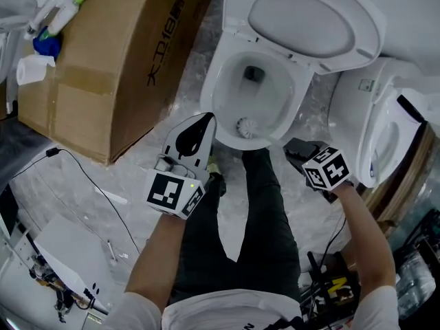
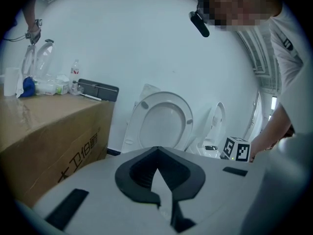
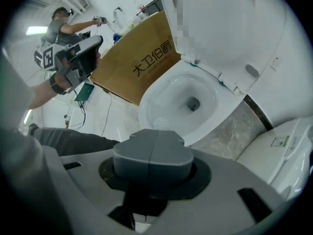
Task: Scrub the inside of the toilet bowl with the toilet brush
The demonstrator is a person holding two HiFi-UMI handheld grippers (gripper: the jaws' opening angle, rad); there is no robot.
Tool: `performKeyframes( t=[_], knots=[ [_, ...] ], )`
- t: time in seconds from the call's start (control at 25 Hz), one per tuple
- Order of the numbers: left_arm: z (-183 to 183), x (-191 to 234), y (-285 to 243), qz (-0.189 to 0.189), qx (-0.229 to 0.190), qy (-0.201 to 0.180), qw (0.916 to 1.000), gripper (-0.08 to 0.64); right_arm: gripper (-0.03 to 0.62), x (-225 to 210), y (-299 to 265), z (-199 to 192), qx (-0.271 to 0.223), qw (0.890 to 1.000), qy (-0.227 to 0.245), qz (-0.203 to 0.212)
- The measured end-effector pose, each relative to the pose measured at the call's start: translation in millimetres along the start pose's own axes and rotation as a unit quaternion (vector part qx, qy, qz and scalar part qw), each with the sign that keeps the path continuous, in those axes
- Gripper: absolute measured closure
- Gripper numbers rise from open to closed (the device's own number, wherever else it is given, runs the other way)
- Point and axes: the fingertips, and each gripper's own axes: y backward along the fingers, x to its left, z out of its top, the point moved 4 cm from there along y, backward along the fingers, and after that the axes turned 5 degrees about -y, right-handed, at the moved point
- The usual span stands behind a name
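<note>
Head view, toilet bowl point(image 1: 230, 81): upper centre of the frame, open, with its lid point(image 1: 313, 23) raised behind it.
Head view, toilet brush point(image 1: 246, 126): only a round white bristle head shows, inside the bowl against the near rim. No handle can be made out.
Head view, left gripper point(image 1: 203, 124): centre left, its tip just beside the near left edge of the bowl rim and apart from the brush head.
Head view, right gripper point(image 1: 294, 148): centre right, outside the rim, with the brush head to the upper left of its tip.
Head view, surroundings: cardboard box point(image 1: 103, 67) at upper left, second toilet point(image 1: 385, 129) at the right edge.
Left gripper view, jaws: tips meet at a point and hold nothing.
Left gripper view, ahead: the raised lid stands at centre and the box at left. The brush does not show here.
Right gripper view, jaws: two grey pads pressed flat together along a closed seam, with nothing visible between them.
Right gripper view, brush: the bristle head sits just above the jaw tips in the frame, in the bowl's near left part. Whether a handle reaches the jaws cannot be told.
</note>
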Motion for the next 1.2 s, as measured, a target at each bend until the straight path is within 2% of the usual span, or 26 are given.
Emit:
performKeyframes(
  t=[0.28, 0.52, 0.72, 0.92, 1.08, 1.2],
  knots=[
    [-3.0, -11.1, -12.7, -0.015, 0.003, -0.002, 0.9999, 0.552, 0.436, -0.9, 8.3, 7.1, 0.038, 0.996, 0.076, -0.034],
    [-8.2, -24.3, -24.1, -0.031, 0.010, -0.006, 0.9994, 0.552, 0.436, 1.4, 16.0, 16.1, 0.070, 0.986, 0.135, -0.072],
    [-9.9, -33.1, -32.9, -0.040, 0.013, -0.005, 0.9991, 0.552, 0.436, -6.1, 24.0, 22.7, 0.090, 0.970, 0.189, -0.120],
    [-10.0, -35.6, -39.1, -0.046, 0.010, -0.002, 0.9989, 0.552, 0.436, -9.3, 27.6, 30.5, 0.108, 0.957, 0.226, -0.149],
    [-11.5, -35.2, -42.4, -0.042, 0.019, 0.003, 0.9989, 0.552, 0.437, -11.4, 29.6, 37.6, 0.120, 0.942, 0.257, -0.177],
    [-10.3, -34.6, -44.3, -0.047, 0.010, -0.002, 0.9988, 0.552, 0.436, -14.8, 30.8, 44.5, 0.125, 0.931, 0.278, -0.203]
  ],
)
